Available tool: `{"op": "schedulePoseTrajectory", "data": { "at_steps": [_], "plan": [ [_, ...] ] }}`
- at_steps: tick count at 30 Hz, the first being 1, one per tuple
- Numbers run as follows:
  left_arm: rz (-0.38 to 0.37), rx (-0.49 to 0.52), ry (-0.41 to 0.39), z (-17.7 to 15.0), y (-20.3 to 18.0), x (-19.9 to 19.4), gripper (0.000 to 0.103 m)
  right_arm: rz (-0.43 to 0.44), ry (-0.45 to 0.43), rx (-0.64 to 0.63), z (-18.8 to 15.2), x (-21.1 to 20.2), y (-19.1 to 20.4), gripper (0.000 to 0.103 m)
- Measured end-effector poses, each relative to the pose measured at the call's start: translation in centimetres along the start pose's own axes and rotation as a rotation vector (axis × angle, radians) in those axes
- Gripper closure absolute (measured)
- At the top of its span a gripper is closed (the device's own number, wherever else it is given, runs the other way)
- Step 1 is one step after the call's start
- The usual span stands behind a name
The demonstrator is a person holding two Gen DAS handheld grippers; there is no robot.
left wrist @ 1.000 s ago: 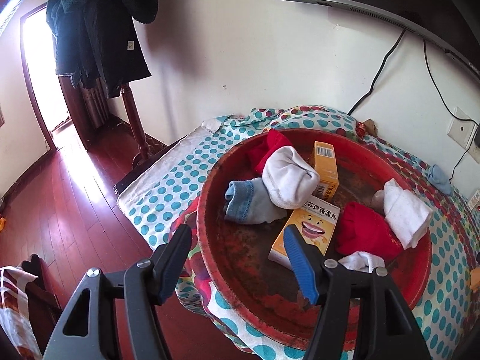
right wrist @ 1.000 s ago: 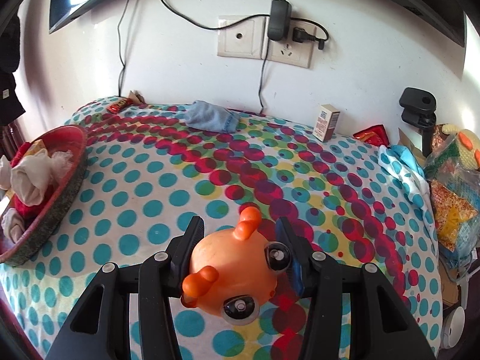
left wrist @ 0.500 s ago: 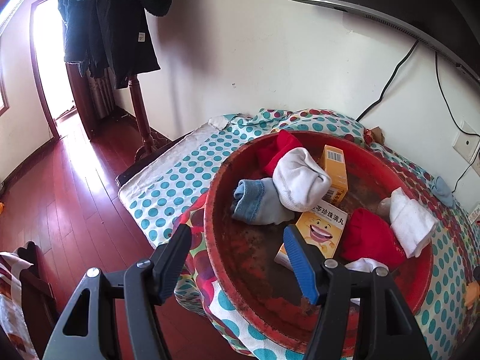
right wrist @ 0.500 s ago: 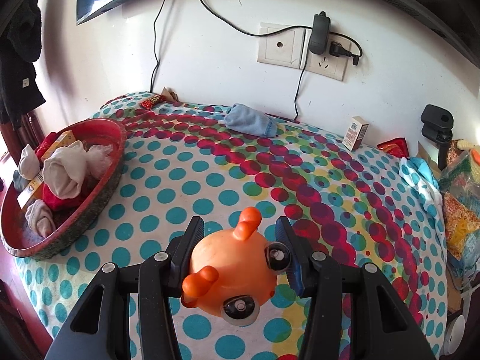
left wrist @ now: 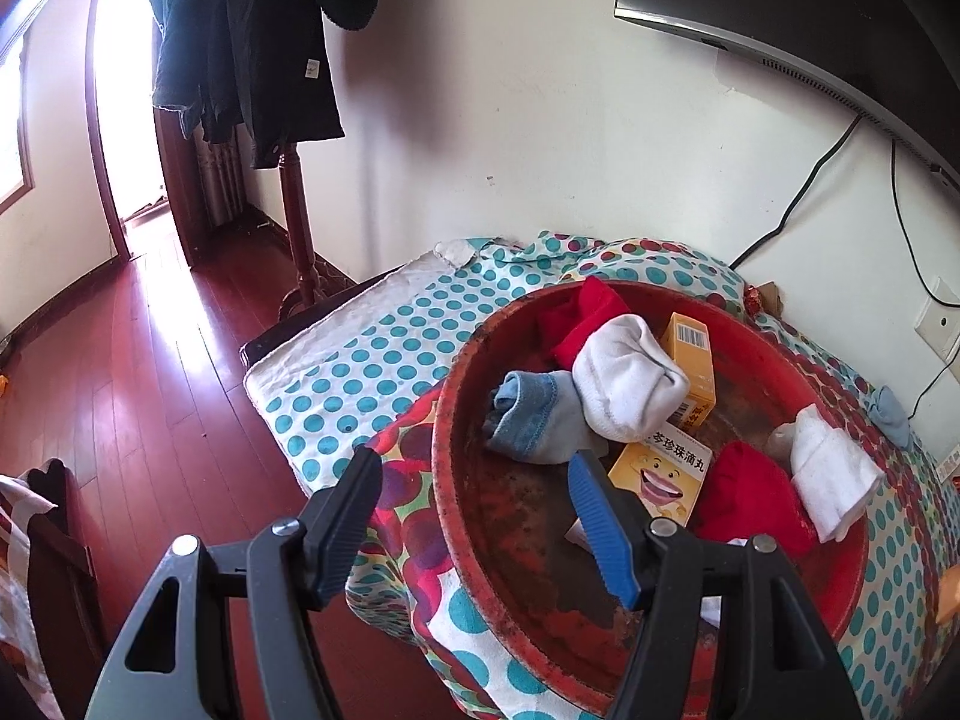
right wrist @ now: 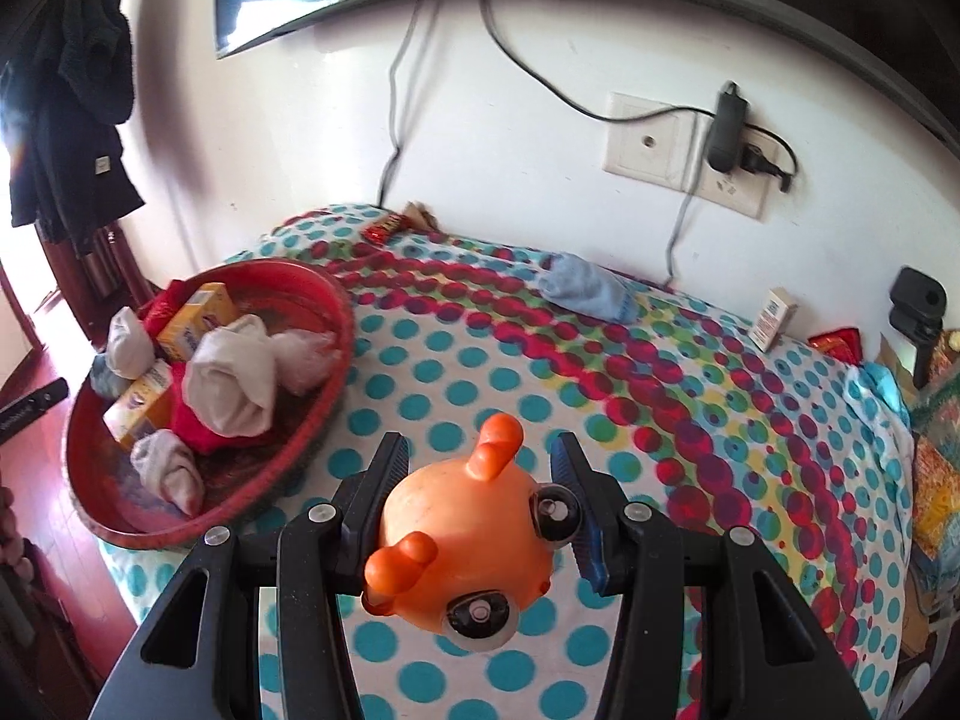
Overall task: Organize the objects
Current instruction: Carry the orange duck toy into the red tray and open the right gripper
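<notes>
Right gripper (right wrist: 480, 480) grips the orange toy (right wrist: 474, 534); carry it over the red basket (right wrist: 330, 360) rim, release low; left gripper (left wrist: 474, 516) gapes empty

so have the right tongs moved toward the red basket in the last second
Yes. The right tongs, shut on the orange toy, have swung toward the red basket, which now looms larger beside the wall socket.

The yellow box (left wrist: 660, 474) in the basin (left wrist: 456, 480) reads "芩珍珠滴丸" above a cartoon smile. The orange box (left wrist: 690, 360) carries a barcode, digits unreadable.
</notes>
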State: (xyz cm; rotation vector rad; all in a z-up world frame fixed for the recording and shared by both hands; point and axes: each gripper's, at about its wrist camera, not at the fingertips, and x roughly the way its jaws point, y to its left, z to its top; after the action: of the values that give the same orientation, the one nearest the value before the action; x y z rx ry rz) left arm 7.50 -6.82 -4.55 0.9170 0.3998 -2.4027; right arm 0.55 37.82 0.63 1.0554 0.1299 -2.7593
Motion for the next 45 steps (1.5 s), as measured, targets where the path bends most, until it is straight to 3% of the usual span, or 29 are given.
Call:
{"op": "schedulePoseTrajectory", "data": {
  "at_steps": [17, 29, 45],
  "plan": [
    [0.027, -0.019, 0.007, -0.1, 0.8, 0.6, 0.037, 0.224, -0.009, -0.153, 4.1, 0.3, 13.3, 0.056],
    [0.058, -0.069, 0.020, 0.1, 2.3, 1.0, 0.037, 0.244, 0.039, -0.202, 4.7, 3.3, 19.2, 0.056],
    [0.074, -0.101, 0.030, 0.1, 3.3, 1.3, 0.037, 0.215, 0.127, -0.210, 5.2, 7.2, 21.3, 0.055]
  ]
}}
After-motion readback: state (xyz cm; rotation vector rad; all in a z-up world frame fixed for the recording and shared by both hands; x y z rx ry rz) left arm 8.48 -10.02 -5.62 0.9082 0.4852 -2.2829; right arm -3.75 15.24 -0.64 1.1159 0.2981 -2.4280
